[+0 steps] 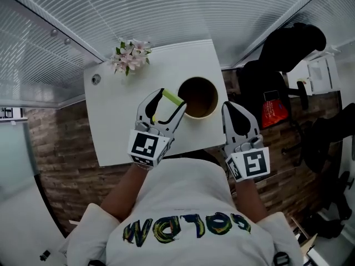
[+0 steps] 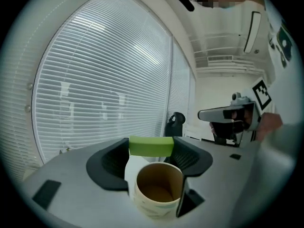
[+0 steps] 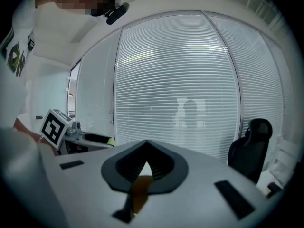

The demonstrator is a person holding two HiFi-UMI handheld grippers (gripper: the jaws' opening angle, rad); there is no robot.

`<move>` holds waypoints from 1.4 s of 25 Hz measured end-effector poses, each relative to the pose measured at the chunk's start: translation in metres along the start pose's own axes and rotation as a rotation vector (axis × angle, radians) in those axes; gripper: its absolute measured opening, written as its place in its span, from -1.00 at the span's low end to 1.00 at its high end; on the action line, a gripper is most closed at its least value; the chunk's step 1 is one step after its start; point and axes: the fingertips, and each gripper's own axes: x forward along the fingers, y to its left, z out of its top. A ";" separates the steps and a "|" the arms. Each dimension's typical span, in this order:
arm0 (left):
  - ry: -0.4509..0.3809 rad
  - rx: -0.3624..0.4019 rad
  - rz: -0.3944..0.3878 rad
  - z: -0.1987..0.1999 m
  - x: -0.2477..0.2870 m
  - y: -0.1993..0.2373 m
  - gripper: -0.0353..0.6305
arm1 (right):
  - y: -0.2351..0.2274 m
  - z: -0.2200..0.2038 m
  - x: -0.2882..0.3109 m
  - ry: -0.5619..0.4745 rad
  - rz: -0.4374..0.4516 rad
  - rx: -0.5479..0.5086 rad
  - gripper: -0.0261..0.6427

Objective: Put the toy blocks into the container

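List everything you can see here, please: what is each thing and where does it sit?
table: one, white, middle of the head view
cup: one, cream outside, brown inside, on the table's near right part
block: one, green, clamped in the left gripper just beside the cup
flowers: one bunch, pink and white, far left of the table
chair: one, black, right of the table
bag: one, red, by the chair
left gripper: one, shut on the block
right gripper: one, jaws together, empty, right of the cup
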 end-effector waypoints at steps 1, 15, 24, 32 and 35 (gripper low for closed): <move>0.010 0.011 -0.014 -0.004 0.006 -0.004 0.00 | 0.000 0.000 0.000 0.002 0.002 0.001 -0.90; 0.205 0.104 -0.162 -0.084 0.099 -0.034 0.00 | -0.015 -0.010 0.004 0.020 -0.005 0.015 -0.90; 0.281 0.147 -0.187 -0.112 0.117 -0.035 0.01 | -0.025 -0.017 0.005 0.036 -0.013 0.025 -0.90; 0.255 0.142 -0.186 -0.104 0.112 -0.034 0.01 | -0.017 -0.017 0.010 0.040 0.006 0.021 -0.90; 0.232 0.128 -0.168 -0.091 0.102 -0.029 0.01 | -0.012 -0.015 0.012 0.036 0.018 0.016 -0.90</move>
